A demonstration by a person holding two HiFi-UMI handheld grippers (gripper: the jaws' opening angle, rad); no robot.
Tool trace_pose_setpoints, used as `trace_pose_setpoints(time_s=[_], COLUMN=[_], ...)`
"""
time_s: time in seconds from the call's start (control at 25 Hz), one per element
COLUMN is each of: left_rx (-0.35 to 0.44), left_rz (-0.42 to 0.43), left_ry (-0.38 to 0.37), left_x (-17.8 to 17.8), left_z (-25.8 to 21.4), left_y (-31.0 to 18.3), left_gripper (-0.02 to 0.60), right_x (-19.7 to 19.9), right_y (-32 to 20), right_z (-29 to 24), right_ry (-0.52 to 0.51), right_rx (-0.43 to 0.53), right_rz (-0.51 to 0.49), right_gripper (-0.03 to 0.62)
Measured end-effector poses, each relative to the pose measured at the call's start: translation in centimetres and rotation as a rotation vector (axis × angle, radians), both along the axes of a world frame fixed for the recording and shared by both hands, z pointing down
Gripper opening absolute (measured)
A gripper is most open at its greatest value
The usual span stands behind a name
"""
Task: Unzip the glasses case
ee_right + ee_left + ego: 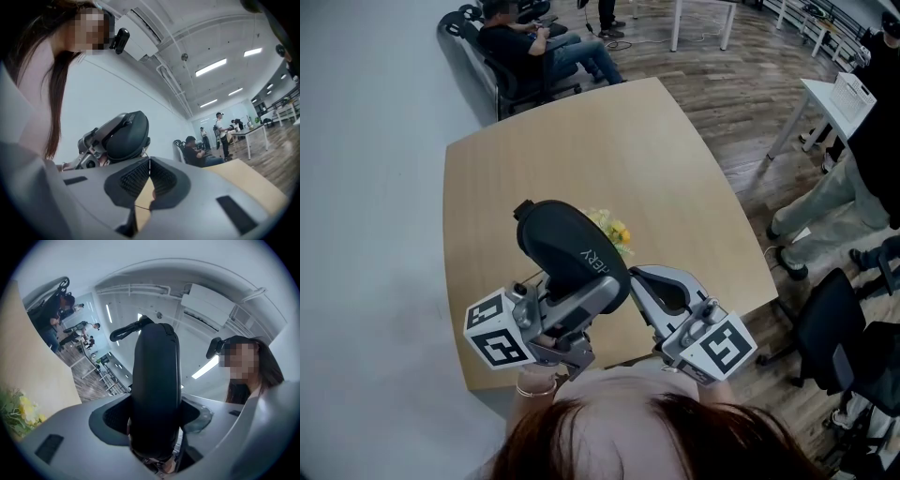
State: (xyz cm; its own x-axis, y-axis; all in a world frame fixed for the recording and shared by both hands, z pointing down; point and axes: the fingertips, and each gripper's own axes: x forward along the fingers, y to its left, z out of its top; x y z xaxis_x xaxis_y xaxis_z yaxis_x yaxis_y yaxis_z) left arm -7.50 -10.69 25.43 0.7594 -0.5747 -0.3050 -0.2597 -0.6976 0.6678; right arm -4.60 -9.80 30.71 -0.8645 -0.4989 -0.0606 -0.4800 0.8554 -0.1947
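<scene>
The fingers of the left gripper [581, 302] clamp the glasses case [567, 246] above the tabletop [581, 141], seemingly still zipped, while those of the right gripper [149, 161], beside it, are pressed together, empty.

Ceiling strips [211, 67] are lighting me evenly; my gripper views are bending and darkening at their edges.

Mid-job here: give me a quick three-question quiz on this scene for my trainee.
1. True or false: the left gripper is clamped on the glasses case.
2. The right gripper's jaws are: A) wide apart; B) together with nothing between them; C) pinching the zipper pull.
3. Fill in: the flowers peeking out from behind the case in the head view are ____.

Key: 1 true; 2 B; 3 yellow.
</scene>
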Motion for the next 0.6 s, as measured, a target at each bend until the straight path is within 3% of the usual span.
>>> trace_pose_setpoints(time_s=[0.32,0.6], left_rx=[-0.020,-0.035], left_rz=[0.046,0.088], left_ry=[-0.035,-0.040], left_x=[2.7,2.7], left_z=[0.9,1.5], left_y=[1.7,1.7], left_gripper=[0.278,0.278], right_x=[2.1,2.0], right_y=[0.6,0.4], right_z=[-0.3,0.4], right_ry=[-0.014,0.015], right_rx=[0.035,0.029], right_rz=[0.016,0.044], right_gripper=[0.014,0.014])
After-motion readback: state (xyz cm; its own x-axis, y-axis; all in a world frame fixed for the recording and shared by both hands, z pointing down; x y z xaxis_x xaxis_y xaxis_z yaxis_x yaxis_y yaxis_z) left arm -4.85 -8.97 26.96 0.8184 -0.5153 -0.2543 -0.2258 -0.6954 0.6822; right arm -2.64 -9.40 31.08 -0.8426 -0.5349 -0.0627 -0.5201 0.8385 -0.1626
